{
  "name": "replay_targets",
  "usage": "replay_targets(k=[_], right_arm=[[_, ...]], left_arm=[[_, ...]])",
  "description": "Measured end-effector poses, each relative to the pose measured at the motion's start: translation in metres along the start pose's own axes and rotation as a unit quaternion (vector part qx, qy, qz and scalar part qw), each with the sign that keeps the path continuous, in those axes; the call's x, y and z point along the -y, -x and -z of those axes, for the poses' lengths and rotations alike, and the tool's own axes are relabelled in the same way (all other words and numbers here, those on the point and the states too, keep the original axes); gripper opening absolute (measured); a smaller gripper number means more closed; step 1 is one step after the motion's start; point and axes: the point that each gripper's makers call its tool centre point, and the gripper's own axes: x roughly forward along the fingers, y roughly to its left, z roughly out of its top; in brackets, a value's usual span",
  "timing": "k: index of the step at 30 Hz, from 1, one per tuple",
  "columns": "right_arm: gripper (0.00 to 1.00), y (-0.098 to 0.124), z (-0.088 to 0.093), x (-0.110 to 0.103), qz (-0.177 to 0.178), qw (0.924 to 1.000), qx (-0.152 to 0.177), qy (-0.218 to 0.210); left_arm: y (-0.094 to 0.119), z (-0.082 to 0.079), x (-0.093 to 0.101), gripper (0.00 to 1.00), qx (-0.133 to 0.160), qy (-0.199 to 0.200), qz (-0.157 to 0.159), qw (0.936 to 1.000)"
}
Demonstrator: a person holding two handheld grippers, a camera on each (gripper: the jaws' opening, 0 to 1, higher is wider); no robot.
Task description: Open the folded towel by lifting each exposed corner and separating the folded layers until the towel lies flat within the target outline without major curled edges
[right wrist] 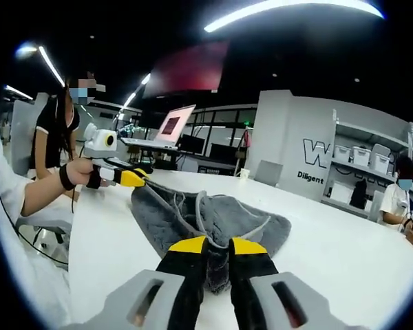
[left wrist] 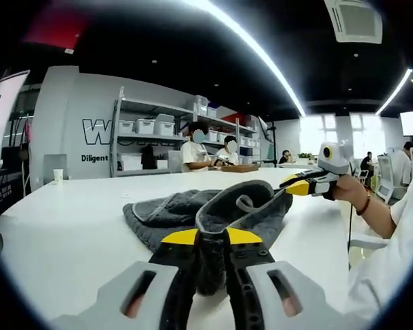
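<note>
Left claw (left wrist: 210,240) pinches one towel (left wrist: 193,213) corner, right claw (right wrist: 217,247) pinches the opposite one; the grey towel lies bunched mid-tabletop (left wrist: 69,227). Judged best: lift both corners just clear of the towel's heap, draw apart evenly, lower it taut.

Lighting: long white ceiling strip lights (left wrist: 261,55), overexposed; bright windows (left wrist: 330,134) blown out at far end. Glossy white table top (left wrist: 69,227) evenly lit, with soft shadow beneath the crumpled grey terry towel (left wrist: 213,213). Ceiling dark. Fisheye bending strong at edges; background mildly soft.
</note>
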Motion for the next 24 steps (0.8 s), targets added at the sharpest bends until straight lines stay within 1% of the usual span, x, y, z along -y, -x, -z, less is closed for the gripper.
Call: replay_targets(k=[3,6,9,10,12,13,16,20,24], right_arm=[[0.05,0.002,0.001,-0.001,0.0,1.0,0.0,-0.004],[0.04,0.005,0.0,-0.002,-0.003,1.0,0.003,-0.004],[0.04,0.009,0.0,-0.003,-0.005,1.0,0.006,-0.003],[0.03,0.009,0.0,-0.004,-0.006,0.9999,0.006,-0.007],[0.03,0.011,0.001,-0.007,-0.008,1.0,0.002,0.0],[0.03,0.011,0.002,-0.008,-0.009,1.0,0.0,0.003],[0.03,0.016,0.003,-0.013,-0.012,0.9999,0.001,0.006],[0.03,0.021,0.004,-0.012,-0.012,0.9999,0.002,0.001],[0.03,0.024,0.006,-0.015,-0.017,0.9998,0.001,0.003]], left_arm=[[0.001,0.0,0.002,0.09,0.0,0.001,0.003,1.0],[0.004,0.002,0.003,0.08,-0.006,0.004,0.007,0.9999],[0.008,0.001,0.007,0.06,-0.005,-0.001,0.013,0.9999],[0.009,0.001,0.009,0.06,-0.005,0.0,0.017,0.9998],[0.01,0.001,0.011,0.06,-0.006,-0.001,0.019,0.9998],[0.013,0.002,0.015,0.06,-0.01,-0.007,0.024,0.9996],[0.017,0.002,0.02,0.06,-0.012,-0.012,0.03,0.9994],[0.023,0.004,0.025,0.06,-0.016,-0.018,0.038,0.999],[0.027,0.007,0.028,0.06,-0.021,-0.018,0.039,0.9989]])
